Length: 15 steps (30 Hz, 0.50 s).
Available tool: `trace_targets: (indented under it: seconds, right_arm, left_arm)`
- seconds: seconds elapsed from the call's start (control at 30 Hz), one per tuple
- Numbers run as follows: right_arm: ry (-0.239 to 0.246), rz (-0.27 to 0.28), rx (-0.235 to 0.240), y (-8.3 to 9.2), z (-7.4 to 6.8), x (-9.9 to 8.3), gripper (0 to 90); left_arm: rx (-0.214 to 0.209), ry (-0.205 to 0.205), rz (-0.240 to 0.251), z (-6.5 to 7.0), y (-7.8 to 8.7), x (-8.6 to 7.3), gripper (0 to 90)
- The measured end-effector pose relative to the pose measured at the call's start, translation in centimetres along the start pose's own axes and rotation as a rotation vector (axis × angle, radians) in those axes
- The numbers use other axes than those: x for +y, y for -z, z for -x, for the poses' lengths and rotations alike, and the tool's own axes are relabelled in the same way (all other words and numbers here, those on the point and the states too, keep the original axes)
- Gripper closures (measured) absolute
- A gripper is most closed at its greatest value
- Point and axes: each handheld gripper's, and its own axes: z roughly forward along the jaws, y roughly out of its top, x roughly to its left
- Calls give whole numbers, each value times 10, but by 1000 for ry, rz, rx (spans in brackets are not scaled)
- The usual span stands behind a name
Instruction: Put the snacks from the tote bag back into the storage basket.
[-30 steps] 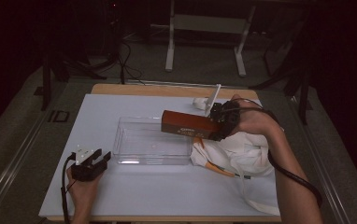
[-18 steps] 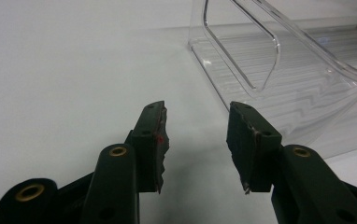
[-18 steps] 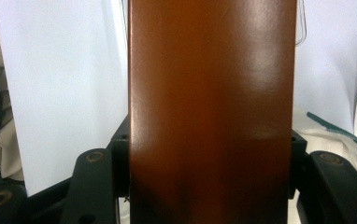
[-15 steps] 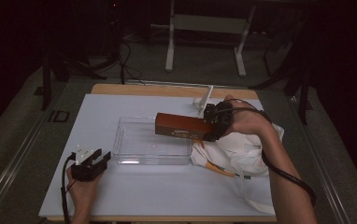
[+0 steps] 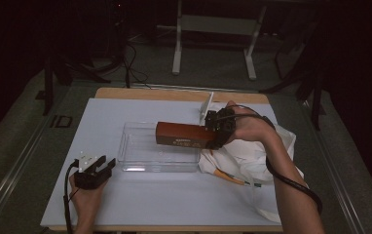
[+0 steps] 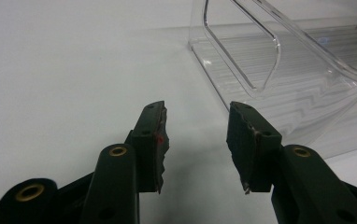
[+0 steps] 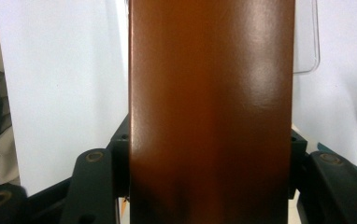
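My right tool (image 5: 212, 130) is clamped on one end of a long brown box (image 5: 184, 135), the jaws standing about halfway apart with their pads pressed against the box's two sides. I hold the box level, off the surface (image 5: 125, 204), with its free end reaching out over the right part of the clear plastic tray (image 5: 135, 163). My left tool (image 5: 94, 171) grips nothing; its jaws stand apart with only bare white surface between them.

The right gripper view gives me the box (image 7: 211, 107) up close, a smooth glossy brown face running away from the jaws that flank it, with a corner of the tray (image 7: 307, 51) beyond. The left gripper view shows the worn, ragged pads (image 6: 160, 140) of my left tool (image 6: 196, 140) and the tray's ribbed floor and curved wall (image 6: 279, 70) just ahead to the right. The high view adds a crumpled white cloth bag (image 5: 257, 161) under my right forearm.

My right hand (image 5: 247, 127) comes in from the right, wrist bent, tool pointing left across the surface. My left hand (image 5: 87, 197) rests low near the front edge, tool pointing toward the tray's near left corner.
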Motion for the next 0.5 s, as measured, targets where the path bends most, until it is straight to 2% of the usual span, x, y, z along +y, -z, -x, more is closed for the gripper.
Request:
trace_targets:
  seconds: [0.5]
  right_arm:
    - [28,-13,27,-12,-2,12,433]
  left_arm:
    - [0,-1,-1,0,0,0,577]
